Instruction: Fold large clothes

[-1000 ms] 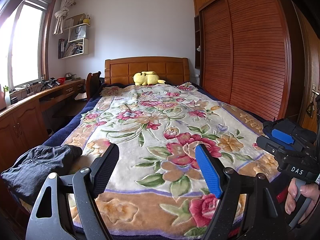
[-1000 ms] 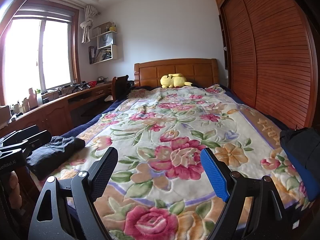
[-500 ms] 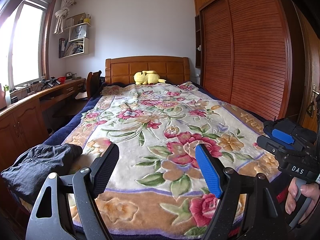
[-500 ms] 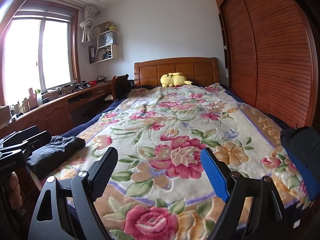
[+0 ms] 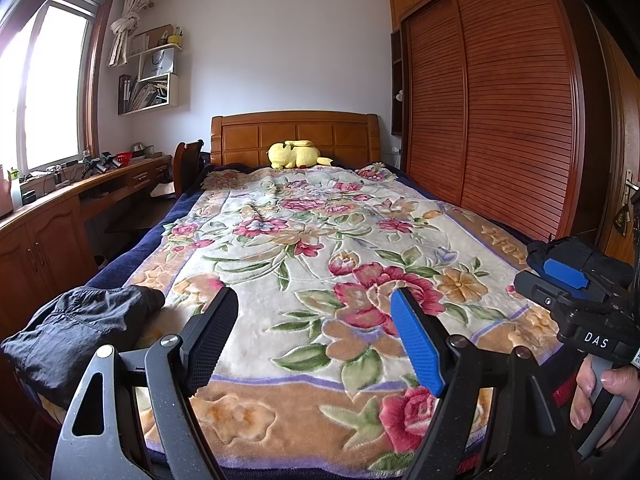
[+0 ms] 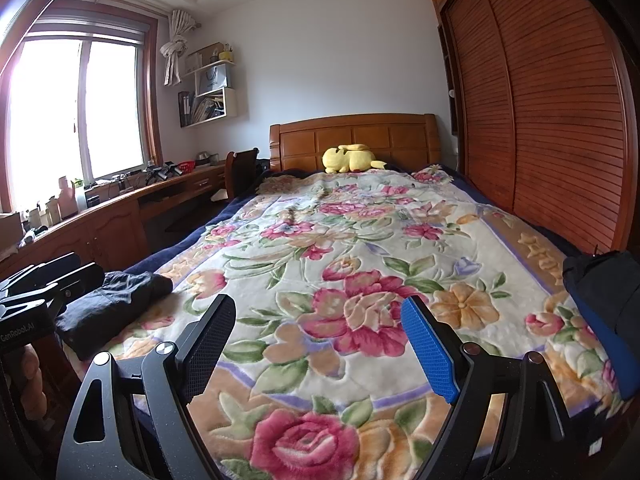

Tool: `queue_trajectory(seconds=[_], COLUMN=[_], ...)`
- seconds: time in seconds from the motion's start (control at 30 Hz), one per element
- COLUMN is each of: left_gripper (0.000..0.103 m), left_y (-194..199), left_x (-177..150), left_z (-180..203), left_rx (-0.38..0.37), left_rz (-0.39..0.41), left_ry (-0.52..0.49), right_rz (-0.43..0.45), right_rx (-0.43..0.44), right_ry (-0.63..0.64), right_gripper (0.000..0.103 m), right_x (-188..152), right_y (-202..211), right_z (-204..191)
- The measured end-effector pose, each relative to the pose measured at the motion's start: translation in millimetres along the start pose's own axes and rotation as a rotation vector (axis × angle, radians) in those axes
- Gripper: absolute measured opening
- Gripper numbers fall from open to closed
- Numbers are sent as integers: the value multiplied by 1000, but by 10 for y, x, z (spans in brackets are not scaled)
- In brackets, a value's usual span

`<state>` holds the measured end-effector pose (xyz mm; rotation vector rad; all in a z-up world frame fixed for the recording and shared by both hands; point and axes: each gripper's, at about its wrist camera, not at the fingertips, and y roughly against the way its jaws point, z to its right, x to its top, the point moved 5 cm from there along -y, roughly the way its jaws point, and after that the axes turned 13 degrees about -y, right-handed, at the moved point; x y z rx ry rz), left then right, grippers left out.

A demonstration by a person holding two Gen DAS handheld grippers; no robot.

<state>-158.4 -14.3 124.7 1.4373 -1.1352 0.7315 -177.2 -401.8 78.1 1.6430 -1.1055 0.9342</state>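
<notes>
Both tongs, left [image 5: 314, 340] and right [image 6: 316, 346], hover with jaws spread wide and nothing between them over the foot of the bed [image 5: 304, 248], seemingly poised before a reach. Dark clothes [image 5: 76, 328] lie crumpled at its left corner, and another dark garment [image 6: 600, 292] sits at the right edge.

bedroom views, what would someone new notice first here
The big floral blanket covering the bed fills the middle of both views, with a yellow plush toy lying against the wooden headboard at the far end. A dark garment sits crumpled at the bed's near left corner. Both the left claw and the right claw hover open and empty over the foot of the bed.
</notes>
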Motion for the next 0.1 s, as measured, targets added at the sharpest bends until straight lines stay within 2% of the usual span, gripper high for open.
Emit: queue_trajectory(seconds=[0.1], left_gripper=[79], left_y=[8], left_x=[-4], left_z=[7], left_rx=[-1], left_rz=[-1], left_ry=[-1], right_rz=[-1], right_rx=[1], right_ry=[1], right_gripper=[86], right_x=[1], right_y=[0], right_z=[2])
